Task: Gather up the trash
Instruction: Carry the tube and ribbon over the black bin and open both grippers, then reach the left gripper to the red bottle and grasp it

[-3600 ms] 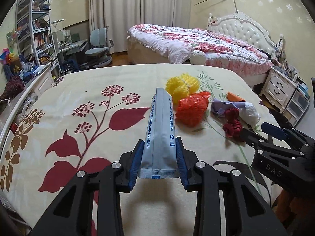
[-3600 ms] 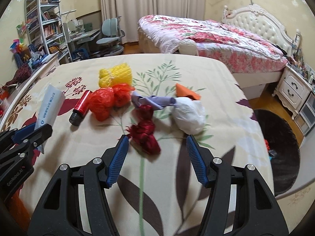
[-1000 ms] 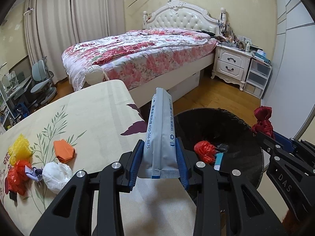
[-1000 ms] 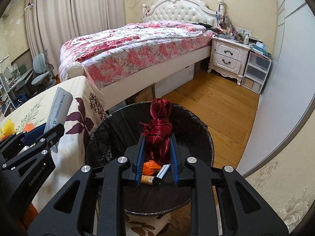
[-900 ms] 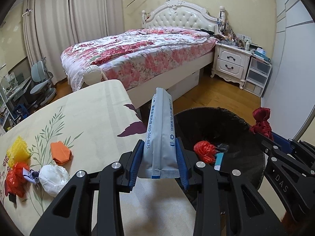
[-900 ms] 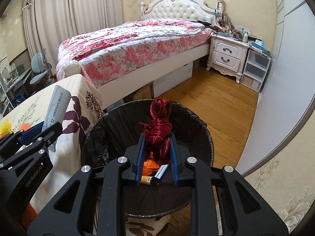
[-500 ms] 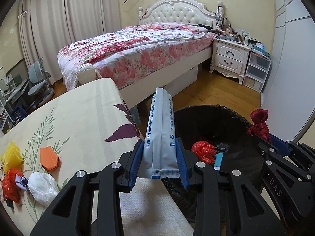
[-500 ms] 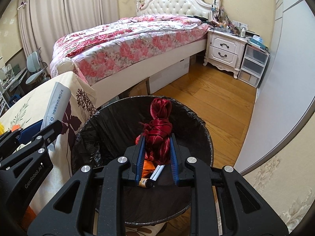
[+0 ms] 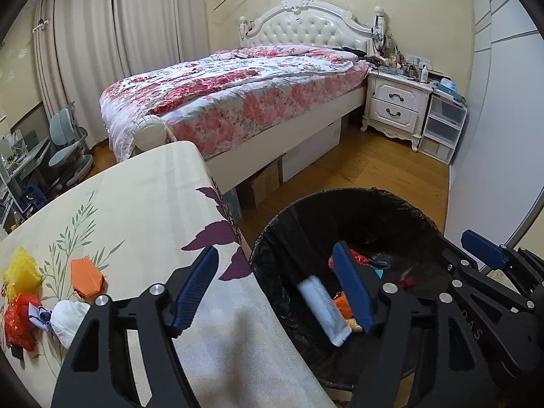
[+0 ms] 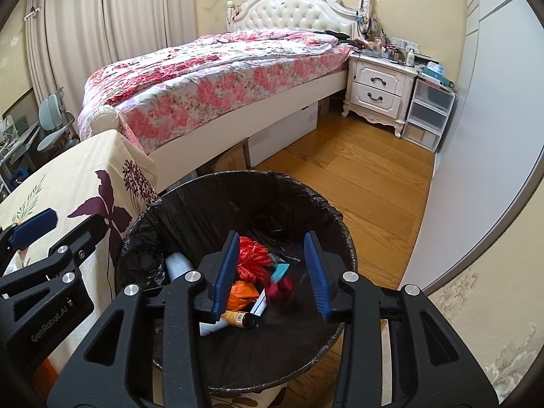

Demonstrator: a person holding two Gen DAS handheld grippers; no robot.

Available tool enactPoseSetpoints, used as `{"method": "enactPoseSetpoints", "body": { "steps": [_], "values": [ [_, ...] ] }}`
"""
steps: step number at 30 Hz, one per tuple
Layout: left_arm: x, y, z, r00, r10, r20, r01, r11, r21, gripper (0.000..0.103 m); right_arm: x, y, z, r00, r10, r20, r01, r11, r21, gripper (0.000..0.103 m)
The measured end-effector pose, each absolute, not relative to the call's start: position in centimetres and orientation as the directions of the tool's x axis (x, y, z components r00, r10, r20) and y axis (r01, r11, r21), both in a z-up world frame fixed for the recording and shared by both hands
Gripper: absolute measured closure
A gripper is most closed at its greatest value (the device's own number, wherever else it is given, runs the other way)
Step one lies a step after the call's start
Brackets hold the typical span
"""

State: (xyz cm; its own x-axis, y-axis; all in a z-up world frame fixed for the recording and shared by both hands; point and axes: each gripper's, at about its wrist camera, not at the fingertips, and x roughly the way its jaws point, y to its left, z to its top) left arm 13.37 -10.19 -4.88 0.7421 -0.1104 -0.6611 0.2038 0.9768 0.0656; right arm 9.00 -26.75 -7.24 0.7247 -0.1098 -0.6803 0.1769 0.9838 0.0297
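Note:
My left gripper (image 9: 273, 289) hangs over the near edge of a black-lined trash bin (image 9: 340, 193), and its jaws are opening with nothing pressed between the pads. The grey-blue packet (image 9: 323, 309) is blurred just below them, falling into the bin. My right gripper (image 10: 270, 272) is over the same bin (image 10: 238, 175), jaws opening. The dark red cloth (image 10: 282, 284) drops free between them, blurred. Bright red netting (image 10: 253, 255), an orange scrap and a small bottle lie in the bin. On the floral table (image 9: 136, 204) remain a yellow net (image 9: 20, 272), orange paper (image 9: 86, 278), a white wad (image 9: 68, 316) and a red-orange bag (image 9: 17, 316).
The bin stands on the wooden floor (image 10: 357, 170) against the table's right end. Beyond it are a bed with a floral cover (image 9: 238, 95), a white nightstand (image 9: 394, 108) and clear drawers (image 9: 442, 129). A pale wall panel (image 10: 476, 119) runs along the right.
Both grippers have opened. The packet has left the left jaws and the red cloth has left the right jaws; both are falling into the bin. The hands have barely moved.

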Motion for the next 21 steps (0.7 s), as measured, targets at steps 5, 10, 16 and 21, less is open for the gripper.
{"method": "enactPoseSetpoints", "body": {
  "steps": [5,10,16,21],
  "values": [
    [13.4,-9.9,-4.6,0.747,-0.102,-0.657,0.191,0.980,0.064,0.024,8.7,-26.9,-6.7,0.734,-0.128,-0.666,0.191,0.981,0.022,0.051],
    [13.1,-9.6,-4.1,0.757,-0.088,-0.648,0.177,0.981,0.074,0.021,8.4,-26.8,-6.1,0.748,-0.145,-0.648,0.198,0.980,0.009,0.037],
    [12.4,-8.9,-3.7,0.771,-0.053,-0.635,0.150,0.984,0.100,0.018,7.8,-26.6,-5.5,0.756,-0.152,-0.636,0.204,0.979,0.007,0.029],
    [11.5,-7.6,-3.4,0.779,-0.026,-0.627,0.125,0.986,0.114,0.016,7.3,-26.1,-5.2,0.760,-0.148,-0.633,0.195,0.981,0.005,0.025]
  ]
}}
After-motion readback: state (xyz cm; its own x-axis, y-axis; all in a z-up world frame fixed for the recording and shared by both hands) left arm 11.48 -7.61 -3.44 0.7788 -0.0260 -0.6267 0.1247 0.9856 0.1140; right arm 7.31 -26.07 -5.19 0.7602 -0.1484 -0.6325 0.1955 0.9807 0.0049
